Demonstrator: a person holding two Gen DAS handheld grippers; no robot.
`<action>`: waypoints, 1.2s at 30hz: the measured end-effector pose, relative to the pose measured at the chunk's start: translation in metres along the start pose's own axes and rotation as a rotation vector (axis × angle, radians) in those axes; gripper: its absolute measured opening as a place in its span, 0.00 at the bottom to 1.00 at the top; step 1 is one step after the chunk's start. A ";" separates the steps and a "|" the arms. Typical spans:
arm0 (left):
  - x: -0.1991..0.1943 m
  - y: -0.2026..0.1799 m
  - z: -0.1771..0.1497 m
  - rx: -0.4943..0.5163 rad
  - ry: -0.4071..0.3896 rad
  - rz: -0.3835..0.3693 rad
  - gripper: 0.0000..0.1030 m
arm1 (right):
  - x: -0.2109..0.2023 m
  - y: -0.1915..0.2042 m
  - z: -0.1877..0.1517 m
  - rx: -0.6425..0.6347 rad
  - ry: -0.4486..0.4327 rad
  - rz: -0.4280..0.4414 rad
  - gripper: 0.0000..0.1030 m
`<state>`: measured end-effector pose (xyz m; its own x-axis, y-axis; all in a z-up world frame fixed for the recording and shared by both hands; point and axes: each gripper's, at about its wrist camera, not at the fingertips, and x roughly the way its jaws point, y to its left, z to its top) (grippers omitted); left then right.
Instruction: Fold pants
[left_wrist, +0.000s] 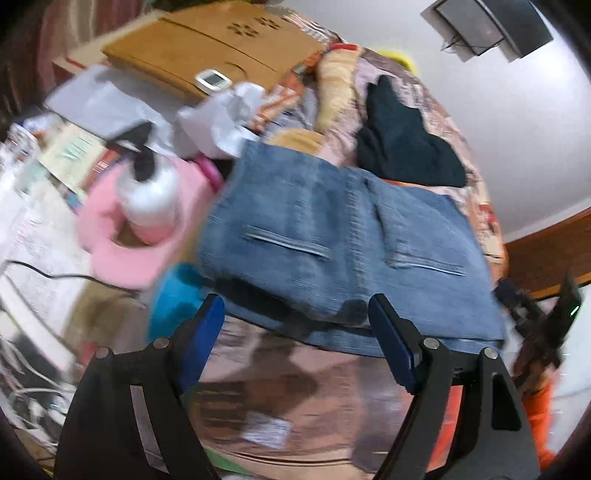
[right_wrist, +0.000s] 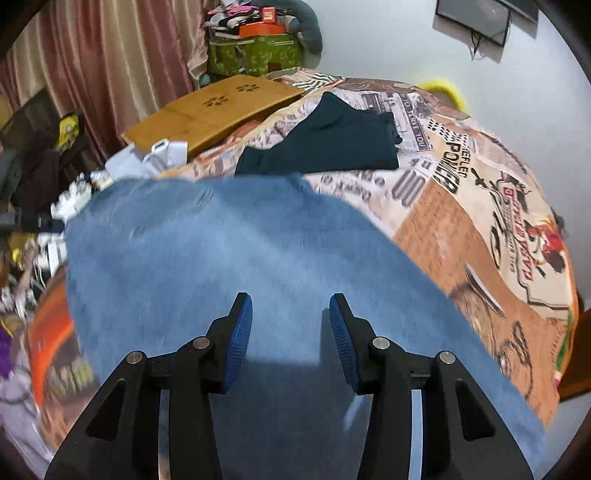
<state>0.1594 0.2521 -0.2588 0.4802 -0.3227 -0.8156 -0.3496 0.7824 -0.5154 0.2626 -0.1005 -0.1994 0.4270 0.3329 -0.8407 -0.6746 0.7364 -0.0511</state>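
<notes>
The jeans (left_wrist: 343, 236) lie folded on the printed bedspread (right_wrist: 480, 229), back pockets up, with a dark garment (left_wrist: 402, 144) just beyond them and a pink cloth (left_wrist: 122, 236) beside them. The left gripper (left_wrist: 295, 317) hangs at the near edge of the jeans, jaws wide apart and holding nothing. The right gripper (right_wrist: 290, 317) hovers over the jeans, jaws partly apart and empty.
</notes>
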 end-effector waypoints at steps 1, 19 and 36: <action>0.002 -0.002 0.000 -0.006 0.005 -0.013 0.77 | -0.003 0.002 -0.005 0.003 -0.006 -0.007 0.39; -0.021 -0.054 0.002 0.234 -0.232 0.206 0.13 | -0.025 0.040 -0.034 -0.009 -0.010 0.075 0.41; 0.000 -0.047 -0.019 0.339 -0.216 0.316 0.13 | -0.036 0.052 -0.030 0.054 0.000 0.255 0.02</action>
<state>0.1605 0.2046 -0.2399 0.5611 0.0475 -0.8264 -0.2414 0.9643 -0.1085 0.1943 -0.0920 -0.1880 0.2474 0.5115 -0.8229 -0.7271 0.6593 0.1912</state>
